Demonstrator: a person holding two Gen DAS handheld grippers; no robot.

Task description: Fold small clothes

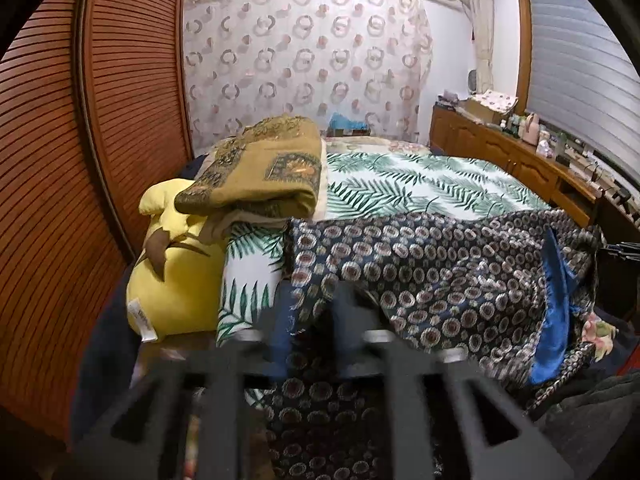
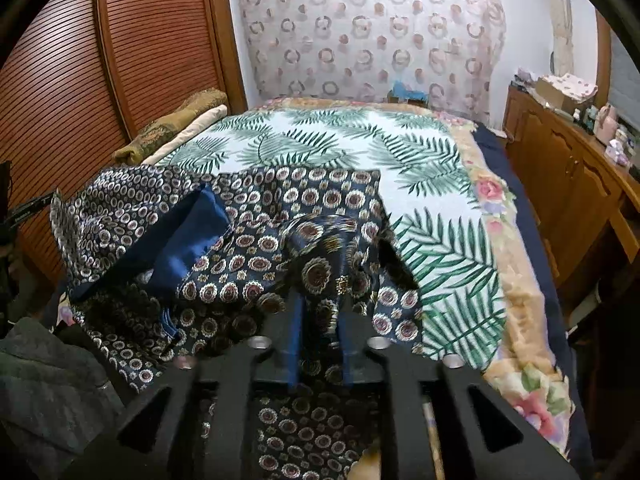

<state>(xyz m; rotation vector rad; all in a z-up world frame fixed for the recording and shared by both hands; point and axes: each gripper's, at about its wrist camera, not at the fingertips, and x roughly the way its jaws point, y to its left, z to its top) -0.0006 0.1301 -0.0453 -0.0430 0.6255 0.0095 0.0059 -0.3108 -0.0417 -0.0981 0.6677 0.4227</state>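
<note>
The fold looks barely begun. The patterned garment [image 1: 440, 272] — dark navy with ringed medallions and a plain blue lining [image 2: 188, 240] showing — lies crumpled at the near edge of the bed, on the palm-leaf bedspread [image 2: 400, 152], with no flat panel or crisp crease anywhere. The left gripper [image 1: 310, 320] has its fingers drawn narrow with a fold of the cloth pinched between them at the garment's left near corner; the right gripper [image 2: 320, 328] is likewise nipped onto a raised hump of fabric nearer the right side. My judgement: both grips are in place for spreading or the first fold, and smoothing, folding and setting aside all remain.

Much is hard to read. The gripper bodies hide the garment's near hem in both views (motion blur softens the left fingers too), so its kind and full outline stay unclear. A folded brown blanket [image 1: 260, 176] and a yellow plush toy [image 1: 176, 268] sit at the far left.
</note>
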